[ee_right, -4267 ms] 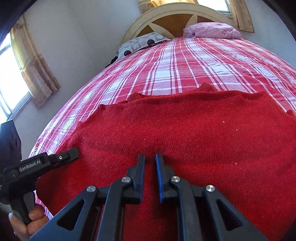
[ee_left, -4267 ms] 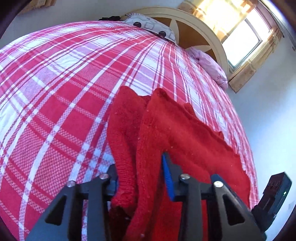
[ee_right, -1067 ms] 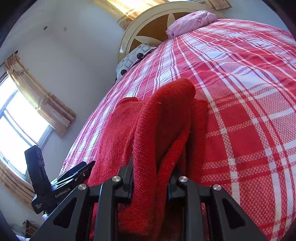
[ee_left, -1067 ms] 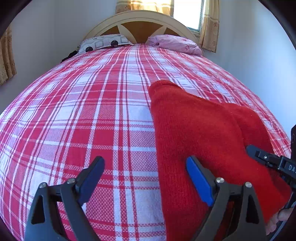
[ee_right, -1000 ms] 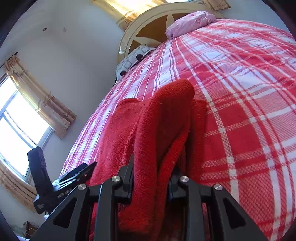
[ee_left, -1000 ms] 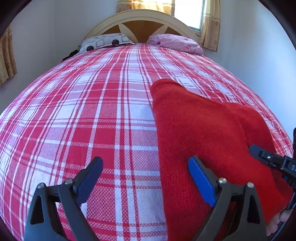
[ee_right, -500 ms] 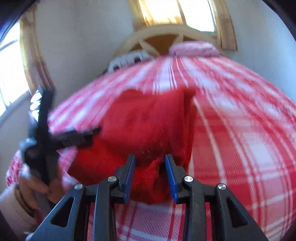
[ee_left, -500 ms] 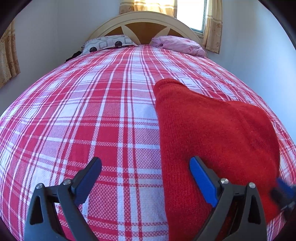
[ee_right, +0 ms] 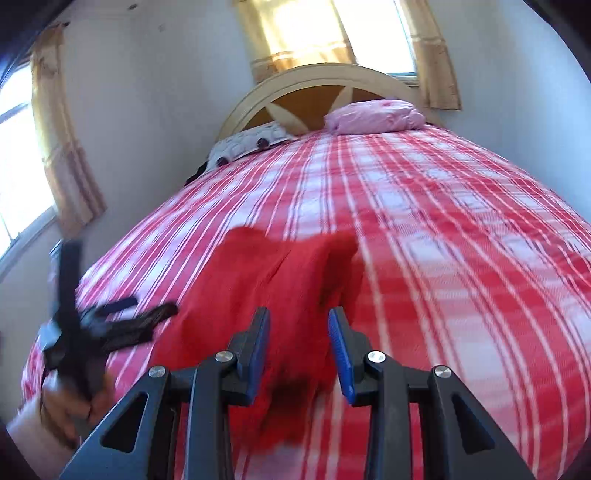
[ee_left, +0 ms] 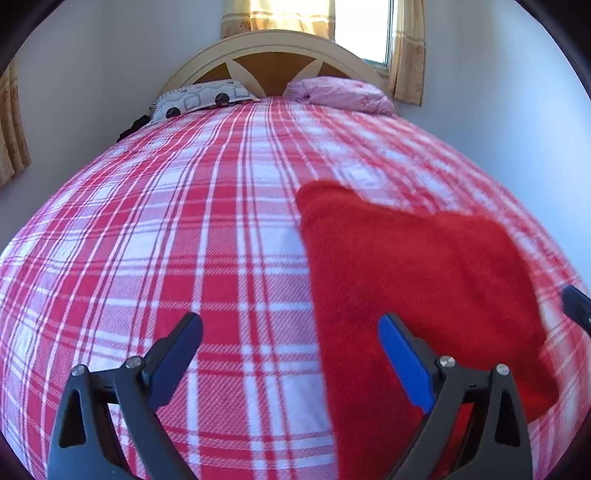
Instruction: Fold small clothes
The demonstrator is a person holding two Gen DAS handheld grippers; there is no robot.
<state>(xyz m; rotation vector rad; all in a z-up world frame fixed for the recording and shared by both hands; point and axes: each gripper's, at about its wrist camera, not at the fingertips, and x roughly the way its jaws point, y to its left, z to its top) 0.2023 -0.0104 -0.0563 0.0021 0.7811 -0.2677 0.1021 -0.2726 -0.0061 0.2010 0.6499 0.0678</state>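
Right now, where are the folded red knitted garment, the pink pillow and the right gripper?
Folded red knitted garment (ee_left: pixel 417 273): left wrist view, middle of its top layer.
Pink pillow (ee_right: pixel 376 116): right wrist view, centre of its top.
Right gripper (ee_right: pixel 299 350): right wrist view, midway between its parted fingertips.

Red-white plaid bed (ee_left: pixel 229 221), arched cream headboard (ee_left: pixel 273 40), two pillows (one pink (ee_left: pixel 340 94)), sunlit curtained window (ee_right: pixel 314 29), pale walls.

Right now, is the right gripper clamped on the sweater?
No, the right gripper is open, its jaws apart above the sweater.
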